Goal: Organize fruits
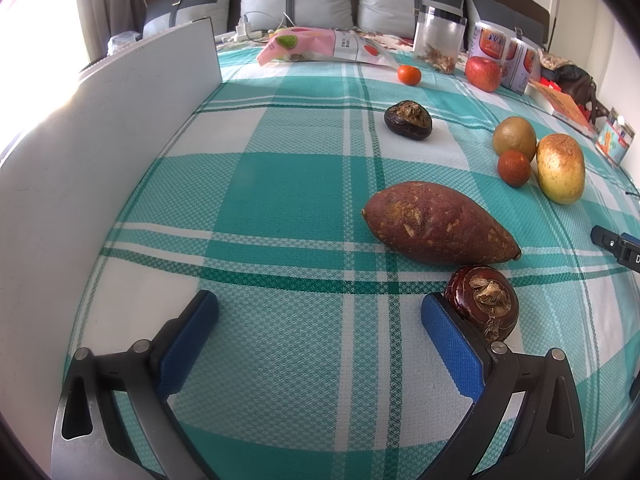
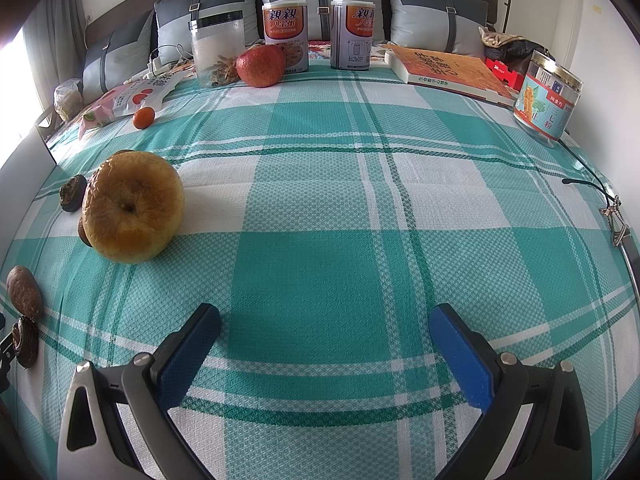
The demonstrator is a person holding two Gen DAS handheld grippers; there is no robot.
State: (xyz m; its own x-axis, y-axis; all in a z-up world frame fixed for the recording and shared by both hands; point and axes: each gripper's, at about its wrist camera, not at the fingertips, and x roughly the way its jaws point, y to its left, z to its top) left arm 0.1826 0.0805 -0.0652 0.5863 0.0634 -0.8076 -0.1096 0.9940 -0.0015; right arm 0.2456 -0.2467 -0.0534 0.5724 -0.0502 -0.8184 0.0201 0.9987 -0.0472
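Left gripper (image 1: 320, 316) is held spread wide over the checked bedspread (image 1: 280, 200), nothing btwn its pads; a water chestnut (image 1: 482, 306) is touching the outer side of its right finger, w/ a sweet potato (image 1: 438, 228) just beyond. Right gripper (image 2: 325, 330) is likewise spread & empty over bare cloth; a yellow pear (image 2: 132, 206) is seen well off to its left, toward the bedspread's left edge.

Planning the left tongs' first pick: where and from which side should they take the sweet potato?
Grip the sweet potato across its thick middle, coming from above with the pads on its two long sides. It lies flat, tapering to a point beside the water chestnut, so the ends would slip. The left tongs are open wide enough.
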